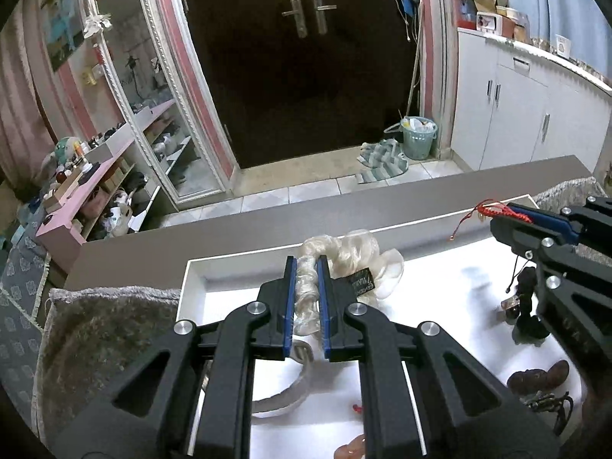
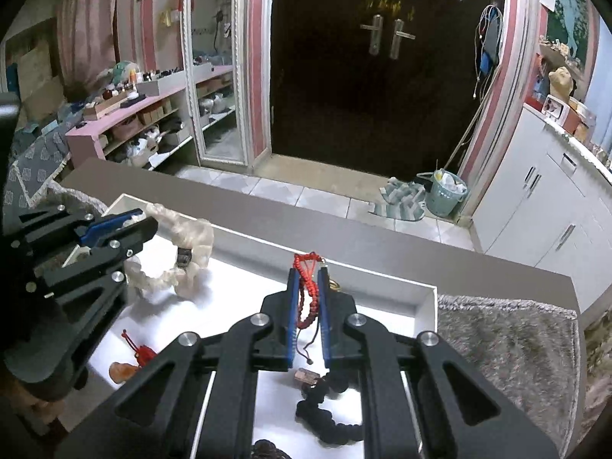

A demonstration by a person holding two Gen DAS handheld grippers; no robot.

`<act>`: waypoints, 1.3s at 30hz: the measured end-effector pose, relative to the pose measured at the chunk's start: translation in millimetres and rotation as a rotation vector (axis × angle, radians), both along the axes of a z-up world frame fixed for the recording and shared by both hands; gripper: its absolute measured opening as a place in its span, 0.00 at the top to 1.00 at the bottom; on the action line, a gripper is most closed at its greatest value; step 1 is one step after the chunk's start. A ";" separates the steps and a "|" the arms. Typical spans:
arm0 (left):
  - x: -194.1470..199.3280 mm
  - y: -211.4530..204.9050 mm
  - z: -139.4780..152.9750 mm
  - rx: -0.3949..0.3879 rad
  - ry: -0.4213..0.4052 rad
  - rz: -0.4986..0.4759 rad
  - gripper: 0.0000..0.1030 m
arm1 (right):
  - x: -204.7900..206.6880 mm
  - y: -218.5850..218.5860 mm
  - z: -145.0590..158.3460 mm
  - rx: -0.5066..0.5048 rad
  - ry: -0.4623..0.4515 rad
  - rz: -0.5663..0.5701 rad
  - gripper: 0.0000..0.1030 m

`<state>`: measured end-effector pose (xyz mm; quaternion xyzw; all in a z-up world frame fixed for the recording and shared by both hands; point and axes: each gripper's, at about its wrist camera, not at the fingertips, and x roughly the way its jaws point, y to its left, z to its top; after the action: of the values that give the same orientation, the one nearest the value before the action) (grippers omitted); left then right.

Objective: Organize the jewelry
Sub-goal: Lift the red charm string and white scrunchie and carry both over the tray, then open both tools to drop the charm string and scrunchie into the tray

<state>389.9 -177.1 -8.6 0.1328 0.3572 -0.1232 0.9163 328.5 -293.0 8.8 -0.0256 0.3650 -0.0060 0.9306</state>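
My left gripper [image 1: 306, 262] is shut on a white frilly scrunchie [image 1: 355, 260] and holds it over the far left part of a white tray [image 1: 193, 279]. The scrunchie also shows in the right wrist view [image 2: 168, 244]. My right gripper [image 2: 308, 273] is shut on a red beaded bracelet [image 2: 308, 290] above the tray's far right side [image 2: 424, 298]; its cords hang down. In the left wrist view the right gripper [image 1: 497, 214] shows at the right with the red bracelet [image 1: 487, 210]. A black bead bracelet [image 2: 329, 413] lies on the tray below it.
On the tray lie a white bangle [image 1: 283, 401], a brown bead string [image 1: 539, 378], a small red knot charm [image 2: 143, 352] and an orange piece [image 2: 122, 371]. Grey fluffy cloth [image 2: 508, 348] flanks the tray. A grey ledge [image 1: 267, 222] runs behind it.
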 end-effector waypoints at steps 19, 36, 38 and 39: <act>22.1 -14.4 -15.2 0.084 0.110 0.002 0.87 | 13.3 -14.7 -26.6 0.091 0.121 -0.006 0.90; 18.3 -9.7 -17.7 0.071 0.106 -0.001 0.59 | 6.4 -25.7 -18.5 0.139 0.092 -0.007 0.90; 16.7 -6.6 -13.2 0.039 0.102 -0.003 0.48 | 3.8 -29.1 -13.7 0.146 0.081 -0.013 0.90; 16.1 -4.6 -11.1 0.027 0.104 -0.005 0.48 | 2.6 -30.3 -11.0 0.146 0.075 -0.016 0.90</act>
<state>406.0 -181.7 -19.7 0.1396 0.4056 -0.1275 0.8943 331.1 -323.3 -2.3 0.0451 0.3992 0.0144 0.9156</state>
